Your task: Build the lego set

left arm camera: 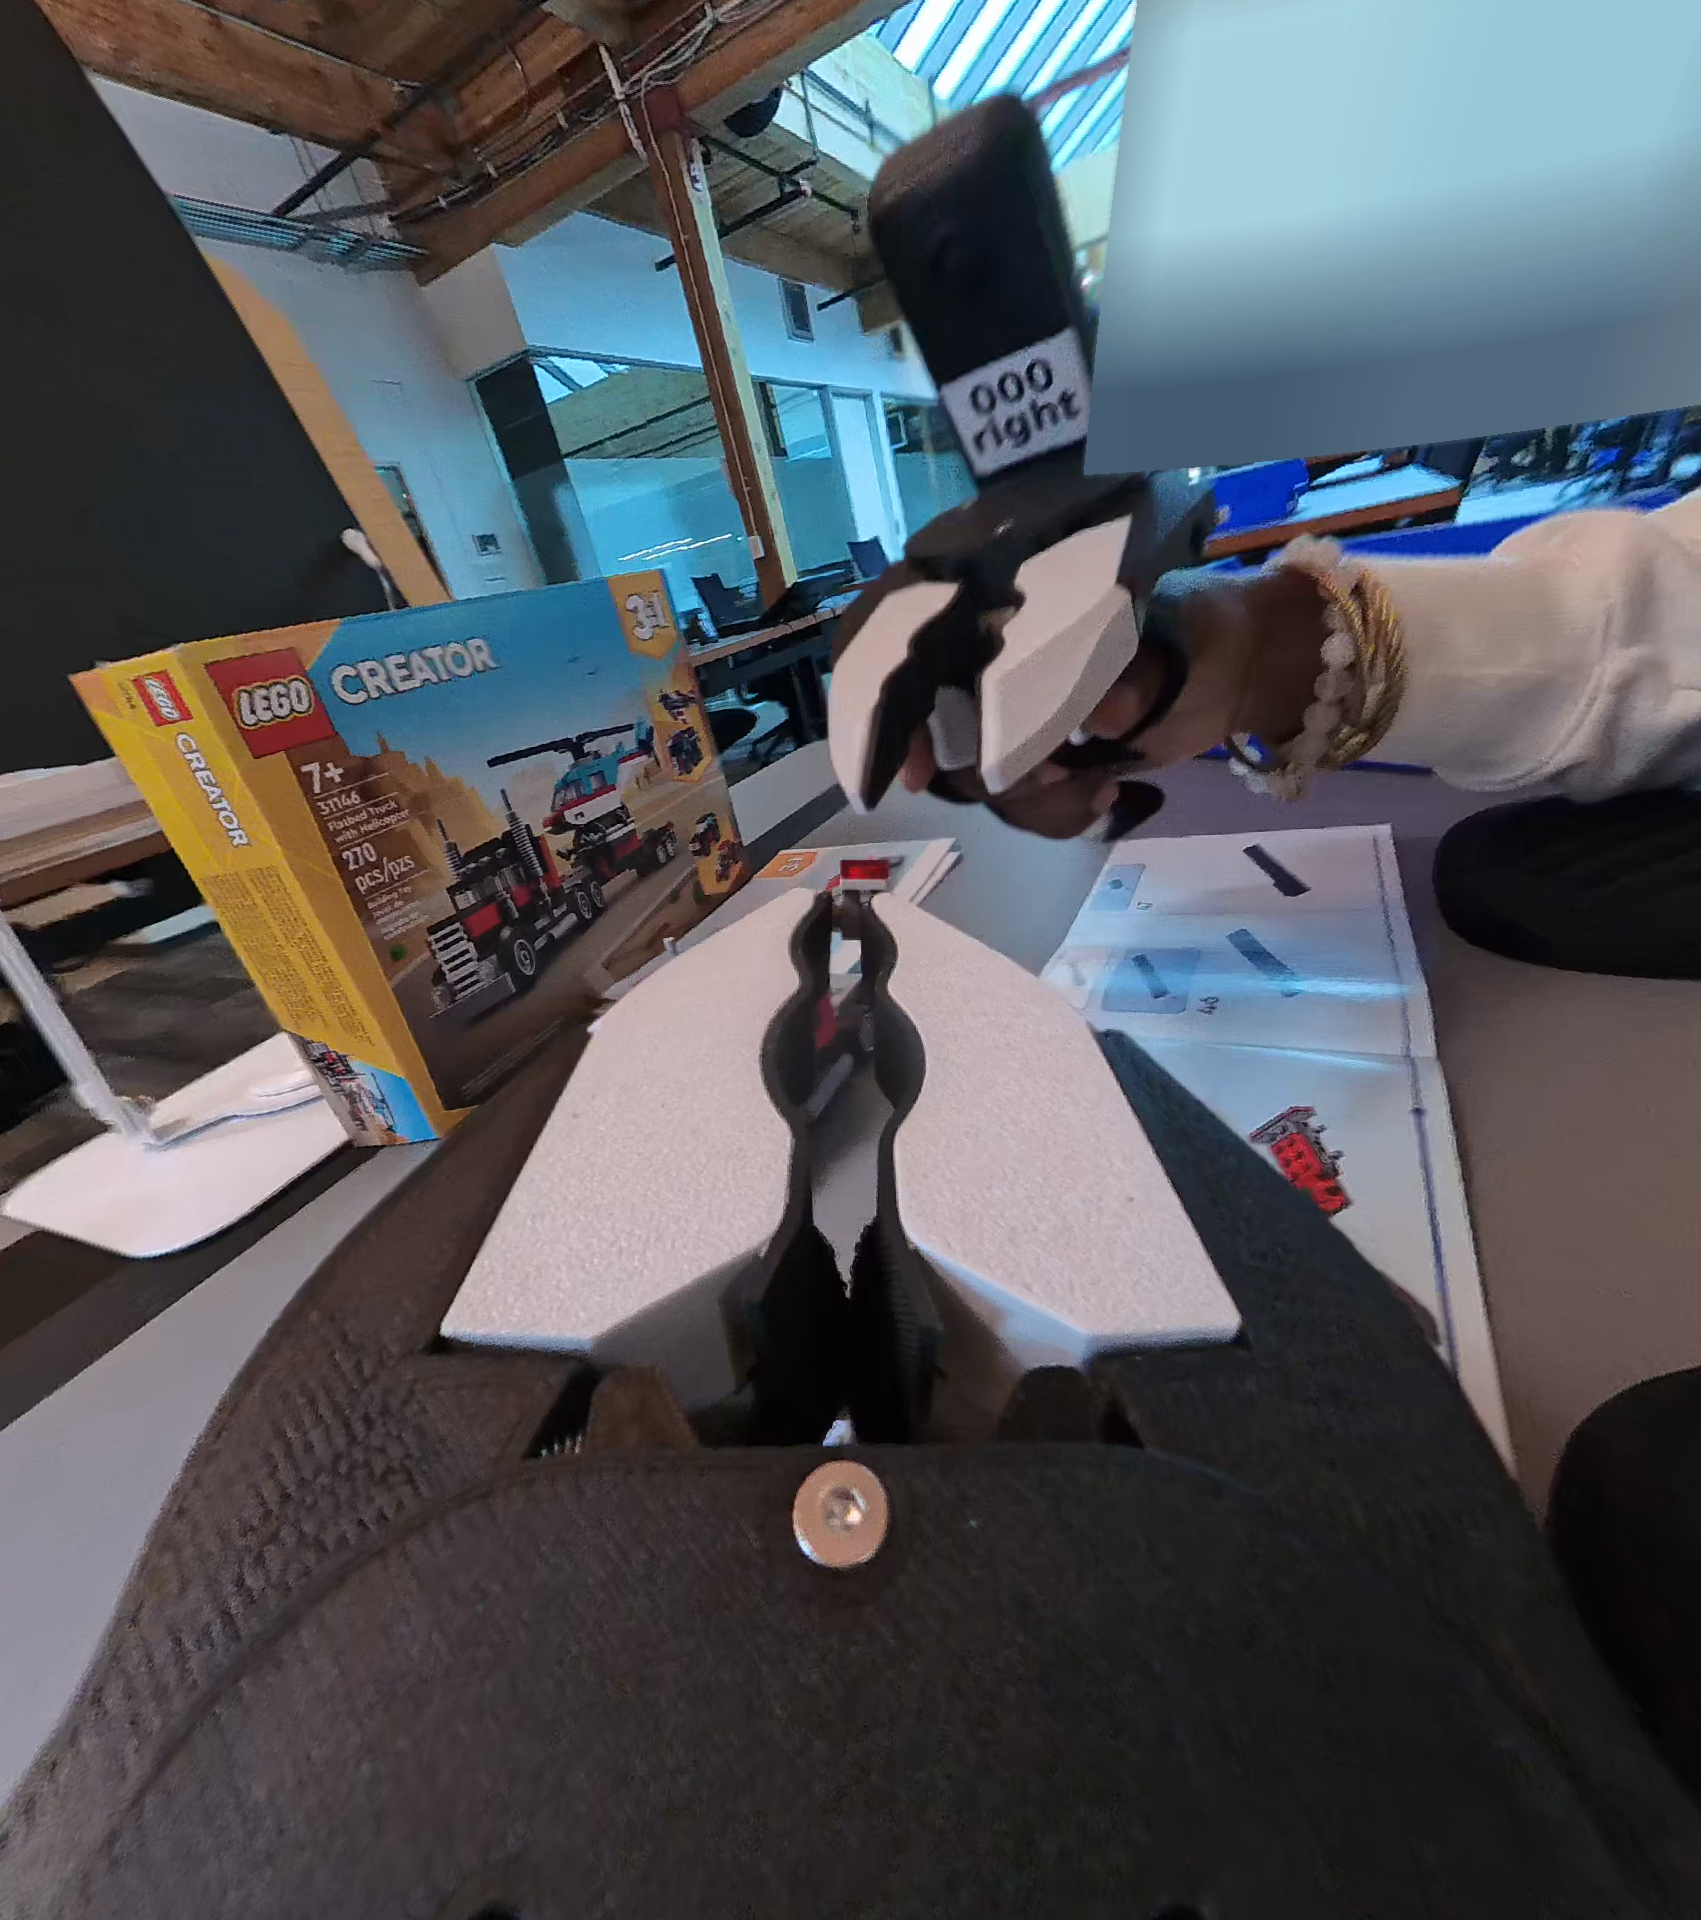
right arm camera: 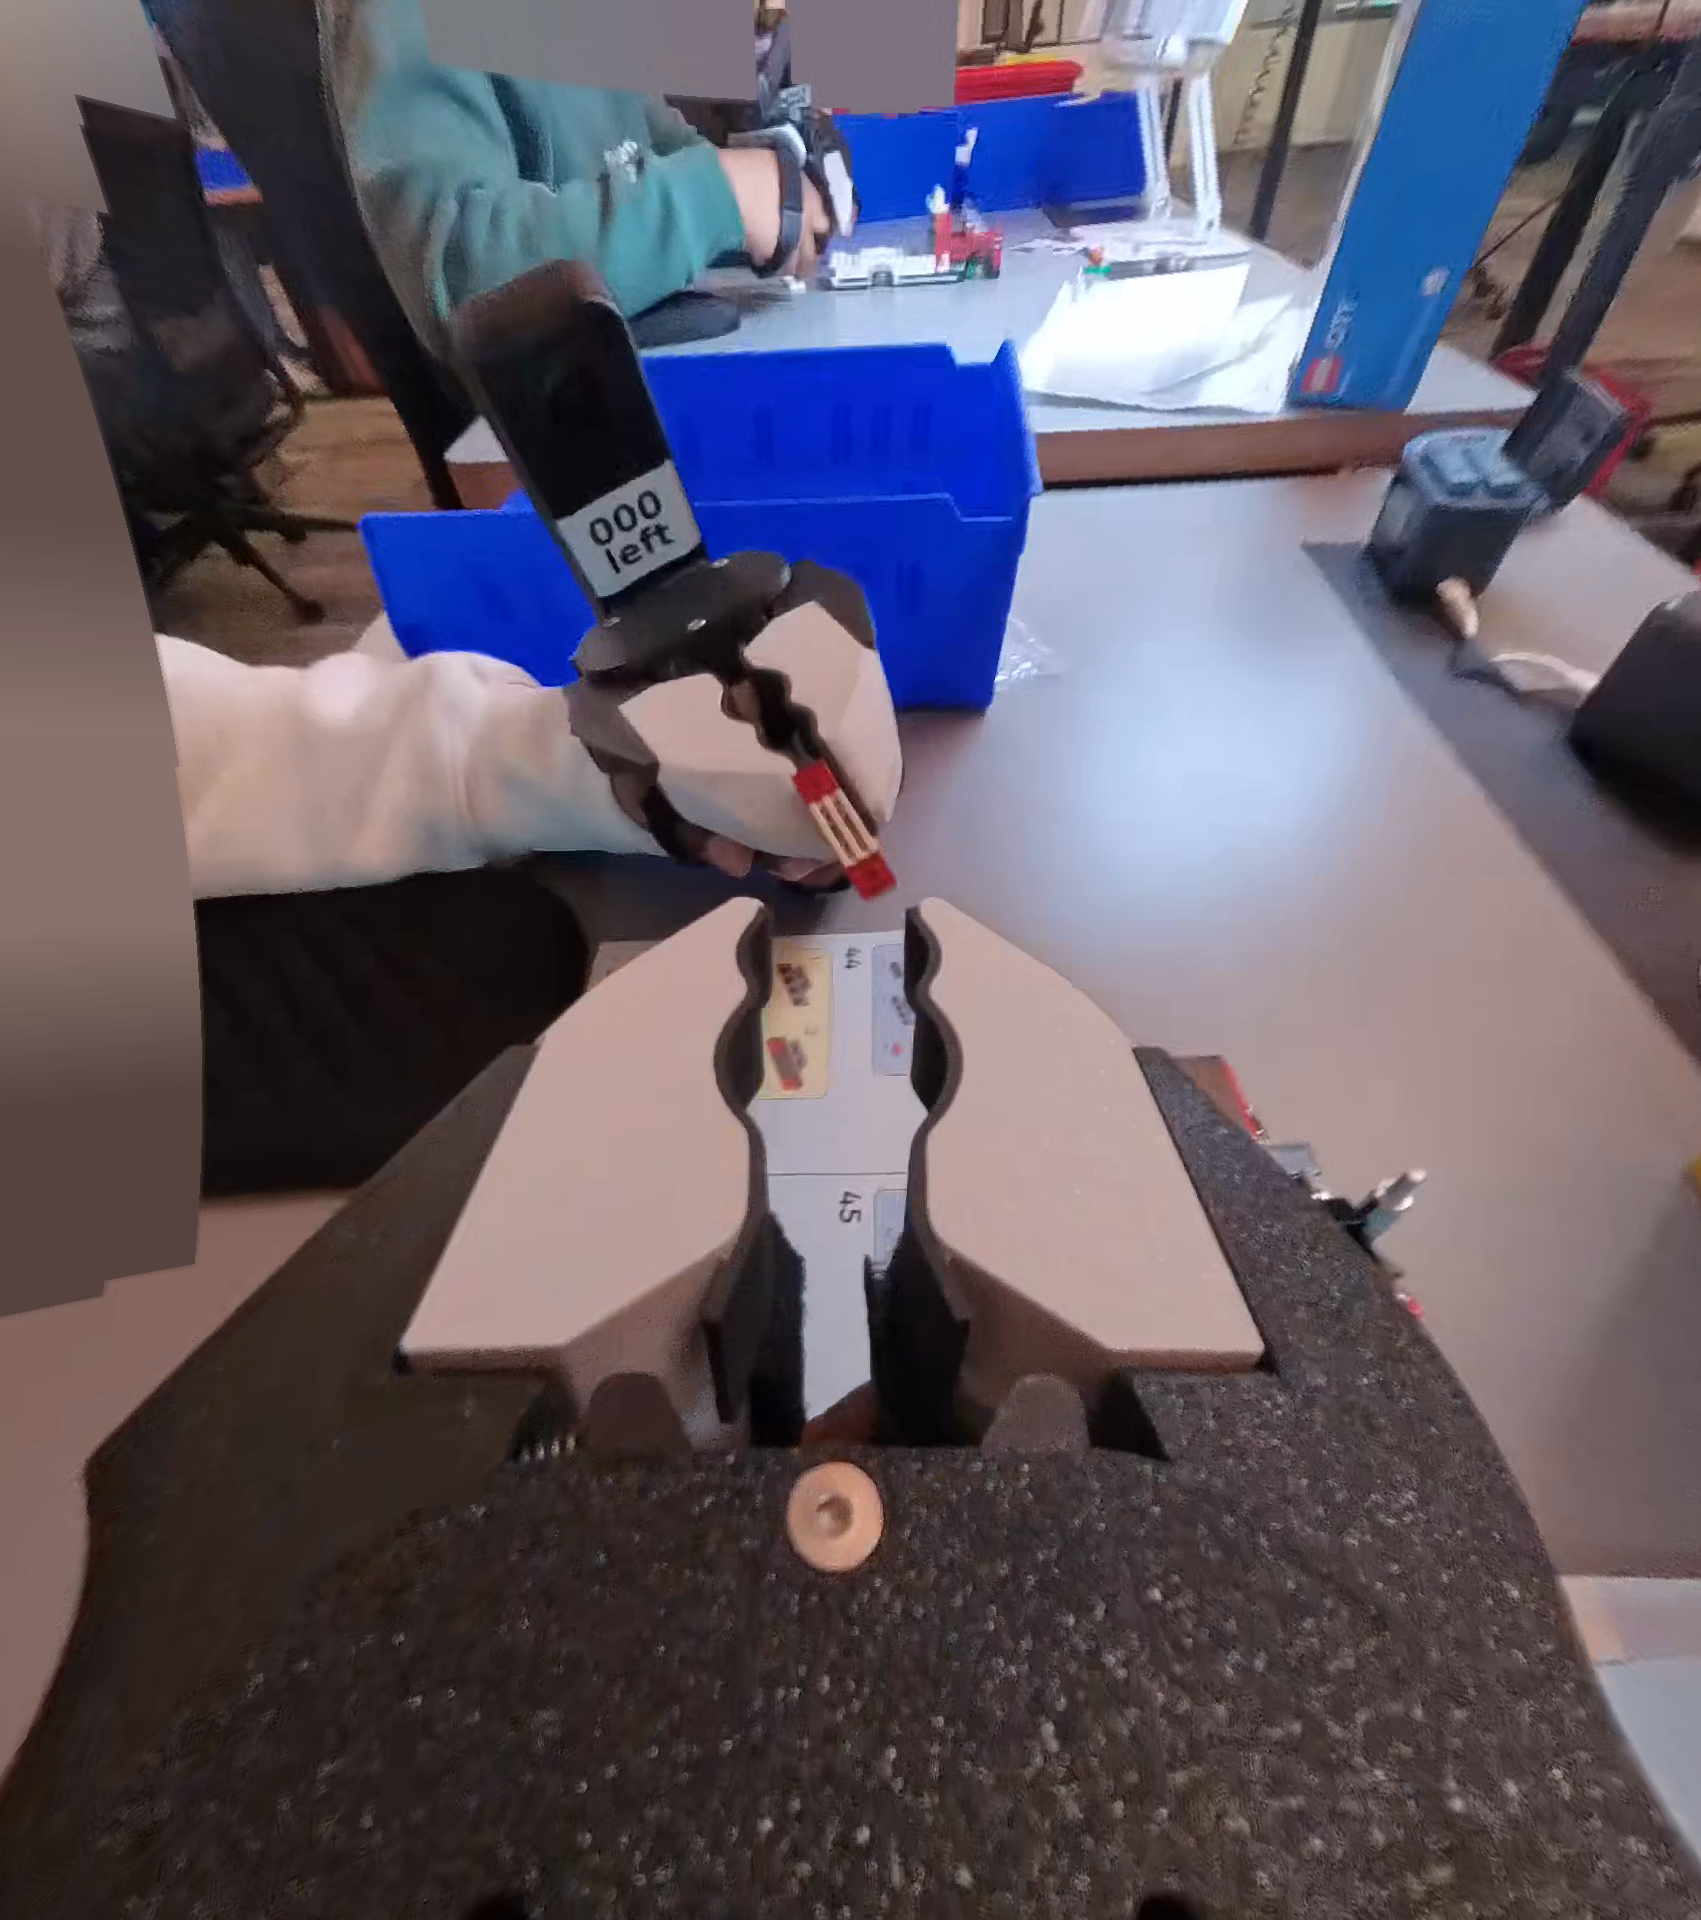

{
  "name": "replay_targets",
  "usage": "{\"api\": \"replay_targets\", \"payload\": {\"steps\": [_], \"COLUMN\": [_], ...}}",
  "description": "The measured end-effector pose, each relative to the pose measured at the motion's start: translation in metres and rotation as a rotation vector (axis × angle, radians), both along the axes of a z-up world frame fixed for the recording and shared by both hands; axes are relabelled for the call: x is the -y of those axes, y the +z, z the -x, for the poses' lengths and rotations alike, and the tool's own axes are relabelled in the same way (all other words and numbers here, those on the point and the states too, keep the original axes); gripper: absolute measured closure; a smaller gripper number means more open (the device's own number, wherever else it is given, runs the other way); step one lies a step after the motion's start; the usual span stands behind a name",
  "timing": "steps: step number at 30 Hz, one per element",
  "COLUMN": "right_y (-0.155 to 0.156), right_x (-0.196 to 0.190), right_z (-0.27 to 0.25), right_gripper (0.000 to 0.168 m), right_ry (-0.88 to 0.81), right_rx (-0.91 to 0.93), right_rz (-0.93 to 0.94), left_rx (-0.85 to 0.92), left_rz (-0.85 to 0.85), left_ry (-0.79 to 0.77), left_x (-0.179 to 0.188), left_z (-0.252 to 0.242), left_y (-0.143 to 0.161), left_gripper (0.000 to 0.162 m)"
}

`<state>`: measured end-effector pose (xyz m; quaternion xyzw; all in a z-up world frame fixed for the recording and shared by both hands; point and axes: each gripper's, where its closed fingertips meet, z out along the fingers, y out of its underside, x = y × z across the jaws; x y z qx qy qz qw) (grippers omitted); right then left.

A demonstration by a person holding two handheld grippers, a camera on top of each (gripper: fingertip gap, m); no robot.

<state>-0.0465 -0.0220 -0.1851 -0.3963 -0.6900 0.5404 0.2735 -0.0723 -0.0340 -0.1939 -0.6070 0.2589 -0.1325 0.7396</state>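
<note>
The left tongs (right arm camera: 830,821) are clamped narrow on a small lego assembly (right arm camera: 844,831), a red and tan strip of bricks that juts out past the fingertips, held above the counter (right arm camera: 1241,790). In the left wrist view the same piece shows as a red block (left arm camera: 865,873) at the tip of the pinched fingers (left arm camera: 1012,1091), with darker parts wedged in the slot between them. The right tongs (right arm camera: 835,920) stand apart with a clear gap and grip nothing; through that gap the open instruction booklet (right arm camera: 830,1122) lies flat on the counter directly below. Seen from the left wrist, the right tongs (left arm camera: 924,774) hang tilted downward above the far edge of the booklet (left arm camera: 1272,997), gripped by a hand (left arm camera: 1168,686) with beaded bracelets and a white sleeve. The lego set box (left arm camera: 410,842) stands upright on the counter to the left of the booklet. A blue bin (right arm camera: 825,520) sits behind the left tongs, farther back on the counter.
</note>
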Motion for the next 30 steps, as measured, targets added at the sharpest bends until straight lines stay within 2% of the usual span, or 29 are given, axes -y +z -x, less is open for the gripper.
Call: {"api": "replay_targets", "payload": {"steps": [3,5,8,12,17,19,21,27,30], "right_y": [0.0,0.006,0.003,-0.019,-0.03,-0.029,-0.029,-0.026,-0.026], "right_x": [-0.001,0.003,0.001,-0.003,0.001,0.005,0.004,0.004,0.005], "right_z": [0.006,0.012,0.022,0.029,0.032,0.032,0.031,0.026,0.029], "right_gripper": [0.144,0.128,0.115,0.114,0.118,0.128,0.131,0.135,0.133], "right_ry": [-0.082,-0.112,-0.151,-0.2,-0.2,-0.177,-0.176,-0.142,-0.163], "right_rx": [0.069,0.1,0.131,0.216,0.264,0.253,0.244,0.225,0.226], "right_rz": [-0.024,0.132,0.285,0.218,0.216,0.212,0.204,0.194,0.203], "left_rx": [-0.156,-0.326,-0.53,-0.692,-0.758,-0.779,-0.788,-0.653,-0.667], "left_rz": [-0.046,-0.1,-0.148,-0.163,-0.176,-0.175,-0.175,-0.136,-0.142], "left_ry": [0.129,0.291,0.395,0.448,0.454,0.455,0.455,0.349,0.364], "left_x": [-0.005,-0.01,-0.015,-0.019,-0.02,-0.021,-0.021,-0.019,-0.018], "left_z": [0.004,0.012,0.01,0.008,0.004,0.004,0.004,-0.003,-0.001], "left_y": [-0.001,0.0,-0.004,-0.013,-0.014,-0.015,-0.016,-0.015,-0.013], "left_gripper": [0.157,0.157,0.157,0.157,0.157,0.157,0.157,0.156,0.157]}}
